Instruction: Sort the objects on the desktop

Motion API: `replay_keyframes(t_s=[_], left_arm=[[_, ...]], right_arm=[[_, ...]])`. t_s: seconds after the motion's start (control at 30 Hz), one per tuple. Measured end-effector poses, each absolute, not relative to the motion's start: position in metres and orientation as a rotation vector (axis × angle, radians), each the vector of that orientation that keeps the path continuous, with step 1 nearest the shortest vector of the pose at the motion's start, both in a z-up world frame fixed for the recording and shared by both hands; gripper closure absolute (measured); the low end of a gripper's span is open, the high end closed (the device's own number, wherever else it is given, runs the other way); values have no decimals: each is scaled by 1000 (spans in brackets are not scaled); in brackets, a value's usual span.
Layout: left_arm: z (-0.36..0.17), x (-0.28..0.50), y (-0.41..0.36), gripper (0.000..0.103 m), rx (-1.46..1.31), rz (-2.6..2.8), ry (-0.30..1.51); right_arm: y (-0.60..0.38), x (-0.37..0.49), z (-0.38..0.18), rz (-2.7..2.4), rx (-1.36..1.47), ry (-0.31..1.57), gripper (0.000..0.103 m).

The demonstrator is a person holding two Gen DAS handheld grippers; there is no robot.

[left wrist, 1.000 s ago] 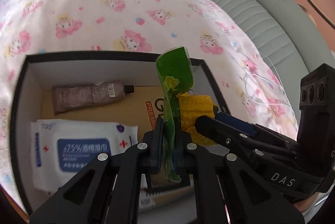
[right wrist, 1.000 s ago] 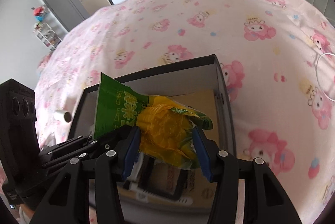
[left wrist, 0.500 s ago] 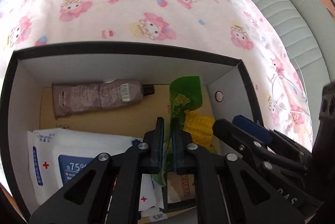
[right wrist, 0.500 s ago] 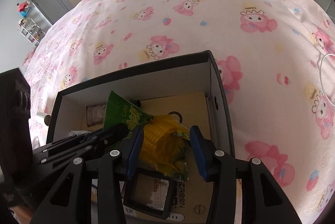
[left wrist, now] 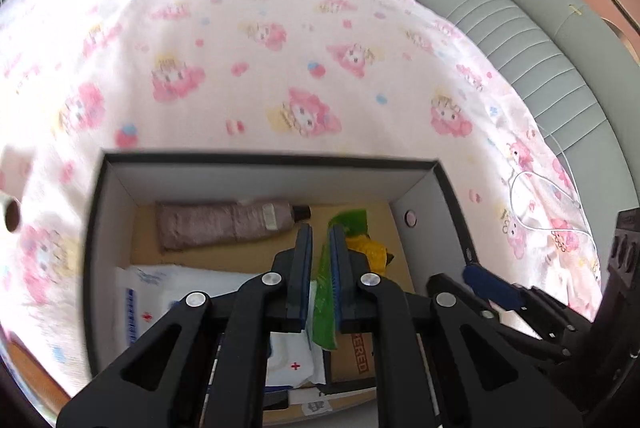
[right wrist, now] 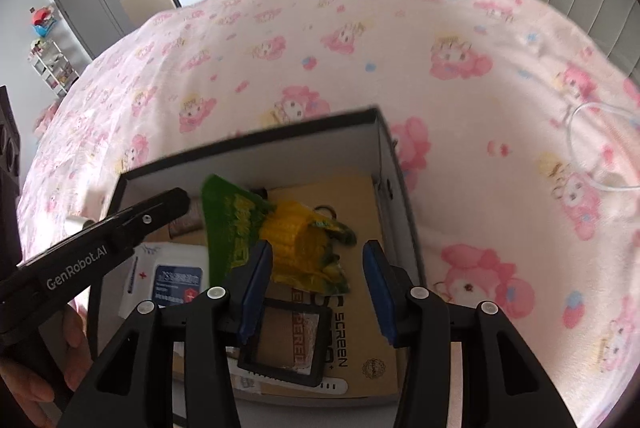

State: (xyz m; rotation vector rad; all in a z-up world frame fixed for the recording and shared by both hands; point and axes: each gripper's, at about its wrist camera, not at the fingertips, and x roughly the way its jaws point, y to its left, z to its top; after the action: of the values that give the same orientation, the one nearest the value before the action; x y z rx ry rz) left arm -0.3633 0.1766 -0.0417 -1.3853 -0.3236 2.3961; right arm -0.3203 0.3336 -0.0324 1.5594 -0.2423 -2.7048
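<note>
The green and yellow plastic corn snack bag (right wrist: 276, 236) lies inside the black cardboard box with white inner walls (right wrist: 256, 164), near its right wall. The left gripper (left wrist: 320, 268) has its fingers a little apart, with the green edge of the bag between them; I cannot tell if they pinch it. The right gripper (right wrist: 316, 288) is spread wide and holds nothing. A brown tube (left wrist: 224, 226) and a white wipes pack (right wrist: 172, 280) lie in the box too. The box sits on a pink cartoon-print blanket (right wrist: 360, 40).
</note>
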Motion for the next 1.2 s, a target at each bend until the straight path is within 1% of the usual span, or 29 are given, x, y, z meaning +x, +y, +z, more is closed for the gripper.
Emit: replay_keyframes(t_s=[0.07, 0.1, 0.13, 0.17, 0.27, 0.3, 0.33, 0.37, 0.5, 0.57, 0.73, 0.9, 1.0, 1.07, 1.13, 1.2], left_arm=[[-23, -362, 168, 83, -1336, 2455, -286], [-15, -362, 163, 71, -1314, 2486, -270], [-8, -362, 159, 61, -1295, 2516, -255], [1, -361, 152, 58, -1270, 2550, -243], [28, -359, 128, 46, -1201, 2639, -214], [35, -358, 121, 37, -1184, 2664, -208], [42, -357, 113, 31, -1169, 2691, -206], [51, -355, 104, 29, -1150, 2725, -204], [81, -345, 72, 16, -1072, 2831, -164], [92, -339, 60, 15, -1040, 2871, -133], [111, -322, 33, 9, -999, 2922, -108], [129, -295, 16, 9, -967, 2924, -134], [142, -271, 9, 9, -918, 2954, -138], [149, -253, 5, 5, -889, 2973, -132], [155, -227, -2, 2, -852, 2998, -121], [156, -203, -7, 1, -826, 3013, -113]], right_arm=[[330, -318, -18, -2745, 1528, -222, 56], [328, -318, -11, -2763, 1512, -212, 55], [326, -317, -2, -2788, 1491, -199, 51], [322, -315, 7, -2816, 1464, -192, 48], [312, -312, 32, -2886, 1394, -181, 46], [307, -311, 39, -2903, 1373, -183, 45], [303, -310, 45, -2920, 1352, -185, 37], [298, -309, 51, -2938, 1331, -186, 28], [273, -302, 74, -3005, 1261, -160, 27], [262, -300, 82, -3022, 1249, -155, 27], [238, -286, 100, -3040, 1220, -164, 27], [218, -265, 119, -3066, 1175, -131, 27], [210, -251, 130, -3053, 1162, -127, 27], [207, -236, 137, -3063, 1131, -135, 27], [203, -216, 132, -3059, 1123, -132, 27], [199, -196, 127, -3056, 1115, -128, 27]])
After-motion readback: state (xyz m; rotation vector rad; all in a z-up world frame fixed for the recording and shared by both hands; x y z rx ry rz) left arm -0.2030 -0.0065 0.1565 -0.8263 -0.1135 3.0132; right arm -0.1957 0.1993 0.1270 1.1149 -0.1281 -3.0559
